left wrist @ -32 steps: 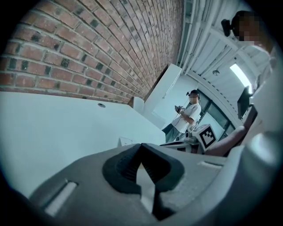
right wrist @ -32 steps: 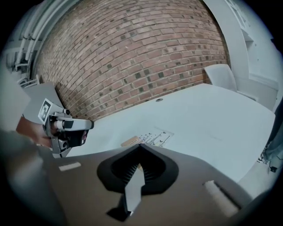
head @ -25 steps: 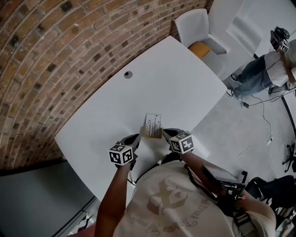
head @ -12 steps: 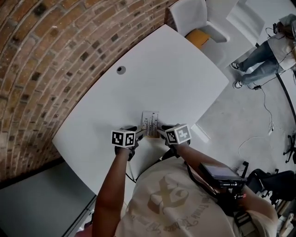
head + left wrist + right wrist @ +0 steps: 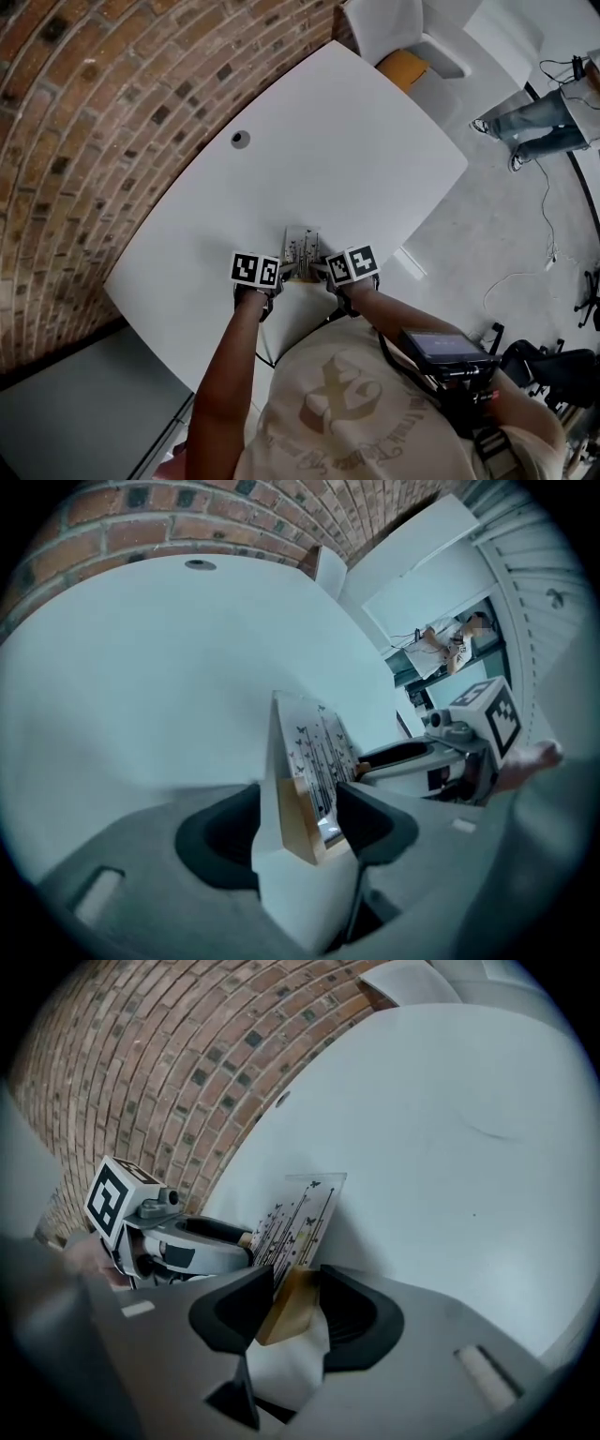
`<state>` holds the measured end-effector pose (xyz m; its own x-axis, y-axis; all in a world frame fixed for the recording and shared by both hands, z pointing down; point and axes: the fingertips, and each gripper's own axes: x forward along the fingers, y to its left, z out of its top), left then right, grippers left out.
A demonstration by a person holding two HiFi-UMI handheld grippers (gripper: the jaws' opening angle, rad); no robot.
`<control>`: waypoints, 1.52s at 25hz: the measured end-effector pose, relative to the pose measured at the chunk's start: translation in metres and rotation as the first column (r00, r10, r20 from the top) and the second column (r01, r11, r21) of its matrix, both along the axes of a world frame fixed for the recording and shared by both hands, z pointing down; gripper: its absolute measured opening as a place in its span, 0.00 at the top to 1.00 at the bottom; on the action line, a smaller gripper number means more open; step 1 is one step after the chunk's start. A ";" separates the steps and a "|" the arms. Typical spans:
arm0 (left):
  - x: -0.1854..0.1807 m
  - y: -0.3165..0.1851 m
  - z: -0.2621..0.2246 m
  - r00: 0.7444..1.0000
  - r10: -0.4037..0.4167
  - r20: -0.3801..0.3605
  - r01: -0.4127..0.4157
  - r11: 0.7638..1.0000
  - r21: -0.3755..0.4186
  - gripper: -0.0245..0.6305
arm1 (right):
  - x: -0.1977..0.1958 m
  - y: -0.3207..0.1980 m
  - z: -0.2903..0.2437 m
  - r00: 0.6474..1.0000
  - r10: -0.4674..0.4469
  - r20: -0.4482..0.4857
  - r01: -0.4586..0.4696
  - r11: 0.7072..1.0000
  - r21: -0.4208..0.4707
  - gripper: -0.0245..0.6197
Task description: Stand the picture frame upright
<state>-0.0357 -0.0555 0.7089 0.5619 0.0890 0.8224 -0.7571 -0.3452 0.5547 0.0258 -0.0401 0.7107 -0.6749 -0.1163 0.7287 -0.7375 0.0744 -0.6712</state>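
Observation:
The picture frame [image 5: 302,251], a wooden rim around a white print of black stems and butterflies, sits near the front edge of the white table [image 5: 356,141]. My left gripper [image 5: 281,273] is at its near left corner and my right gripper [image 5: 324,272] at its near right corner. In the left gripper view the frame [image 5: 314,752] stands tilted between the opening jaws of the left gripper [image 5: 298,822], with a gap on the left side. In the right gripper view its wooden edge [image 5: 289,1309] lies between the opening jaws of the right gripper [image 5: 295,1302].
A round cable hole [image 5: 241,139] is in the table near the brick wall [image 5: 84,122]. A white chair with a yellow seat [image 5: 408,58] stands at the far end. A person [image 5: 548,117] and cables on the floor [image 5: 548,253] are off to the right.
Both grippers have moved forward from in front of the frame to its two near corners. Their jaws now stand around its edges.

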 end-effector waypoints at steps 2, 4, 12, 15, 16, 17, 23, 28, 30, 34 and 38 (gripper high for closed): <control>-0.001 -0.001 0.001 1.000 0.011 0.017 -0.010 1.000 -0.014 0.59 | -0.002 0.000 0.000 1.000 0.004 0.017 -0.004 1.000 -0.029 0.71; -0.002 -0.001 0.002 0.999 0.019 0.031 -0.018 0.999 -0.027 0.60 | -0.003 0.000 0.001 1.000 0.006 0.029 -0.004 0.999 -0.051 0.71; 0.001 0.005 -0.001 1.000 -0.028 0.014 0.029 0.997 -0.072 0.68 | -0.004 0.001 0.000 0.999 -0.027 0.035 0.029 0.999 -0.045 0.73; -0.003 0.008 -0.003 0.998 -0.067 0.011 0.068 0.996 -0.058 0.70 | -0.007 0.001 -0.002 0.998 -0.065 0.017 0.065 0.998 -0.020 0.73; -0.005 0.010 -0.004 0.996 -0.085 0.007 0.085 0.995 -0.052 0.70 | -0.008 0.001 -0.003 0.997 -0.080 0.012 0.080 0.997 -0.009 0.74; -0.006 0.011 -0.005 0.994 -0.105 0.002 0.105 0.993 -0.046 0.71 | -0.009 0.001 -0.003 0.995 -0.096 0.007 0.096 0.995 0.001 0.74; -0.018 0.022 -0.014 0.975 -0.220 -0.033 0.220 0.976 -0.003 0.74 | -0.018 0.002 -0.011 0.978 -0.208 -0.019 0.209 0.976 0.066 0.75; -0.034 0.021 -0.024 0.955 -0.292 -0.054 0.296 0.952 0.077 0.76 | -0.034 -0.006 -0.022 0.954 -0.295 -0.054 0.300 0.940 0.161 0.75; -0.042 0.018 -0.029 0.944 -0.322 -0.065 0.327 0.939 0.105 0.76 | -0.042 -0.011 -0.027 0.942 -0.328 -0.064 0.335 0.922 0.193 0.76; -0.054 0.012 -0.037 0.918 -0.386 -0.095 0.397 0.906 0.148 0.76 | -0.055 -0.024 -0.037 0.915 -0.395 -0.081 0.402 0.880 0.251 0.76; -0.071 0.002 -0.043 0.895 -0.433 -0.112 0.447 0.872 0.202 0.77 | -0.073 -0.039 -0.044 0.887 -0.450 -0.104 0.459 0.833 0.309 0.76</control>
